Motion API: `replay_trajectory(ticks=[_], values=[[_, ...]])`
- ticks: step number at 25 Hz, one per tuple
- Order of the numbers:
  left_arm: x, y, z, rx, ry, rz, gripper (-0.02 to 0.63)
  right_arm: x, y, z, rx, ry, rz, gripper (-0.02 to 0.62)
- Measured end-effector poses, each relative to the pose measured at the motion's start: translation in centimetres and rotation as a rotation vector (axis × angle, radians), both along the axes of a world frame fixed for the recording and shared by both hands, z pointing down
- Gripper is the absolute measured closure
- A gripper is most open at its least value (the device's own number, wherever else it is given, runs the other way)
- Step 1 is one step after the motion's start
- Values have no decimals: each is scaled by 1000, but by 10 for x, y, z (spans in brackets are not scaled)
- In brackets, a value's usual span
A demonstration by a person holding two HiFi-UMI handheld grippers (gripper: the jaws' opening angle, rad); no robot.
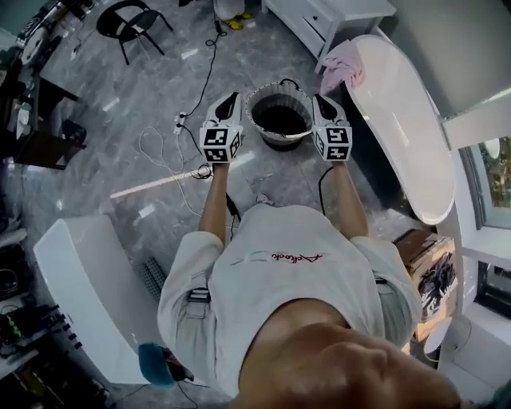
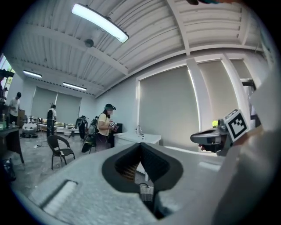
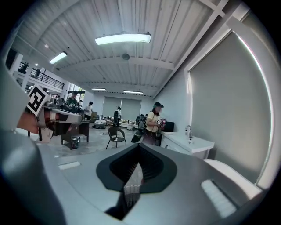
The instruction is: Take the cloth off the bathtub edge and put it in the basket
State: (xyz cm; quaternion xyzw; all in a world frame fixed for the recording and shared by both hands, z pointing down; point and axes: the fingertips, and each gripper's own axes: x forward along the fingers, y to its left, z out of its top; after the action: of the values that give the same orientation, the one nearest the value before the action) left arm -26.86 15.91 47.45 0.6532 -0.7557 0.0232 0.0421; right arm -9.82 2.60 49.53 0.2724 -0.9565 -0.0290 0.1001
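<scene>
A pink cloth lies bunched over the near end of the white bathtub's rim at the upper right of the head view. On the floor left of the tub stands a round dark basket with a pale rim, and nothing shows inside it. My left gripper and right gripper are held level on either side of the basket, above the floor. Both point forward into the room. The left gripper's jaws meet with nothing between them. The right gripper is likewise shut and empty. Neither touches the cloth.
Cables and a power strip trail over the grey floor left of the basket. A white cabinet stands behind the tub, a black chair at the far left, a cardboard box by the tub's near end. Several people stand far off.
</scene>
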Motion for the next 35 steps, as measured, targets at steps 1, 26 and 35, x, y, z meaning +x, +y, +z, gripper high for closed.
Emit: replay_trajectory(ticks=[1,26,35], values=[[-17,6,-1,2,2,-30,604,-21,-2,-2,3,0,-26,588],[-128,46,-13,3,-14,-181,604,-175,25,3,-37,-13,-204,588],[-62,-54,-6,13,21,75,604,-55,-38,8,-22,28,87,588]])
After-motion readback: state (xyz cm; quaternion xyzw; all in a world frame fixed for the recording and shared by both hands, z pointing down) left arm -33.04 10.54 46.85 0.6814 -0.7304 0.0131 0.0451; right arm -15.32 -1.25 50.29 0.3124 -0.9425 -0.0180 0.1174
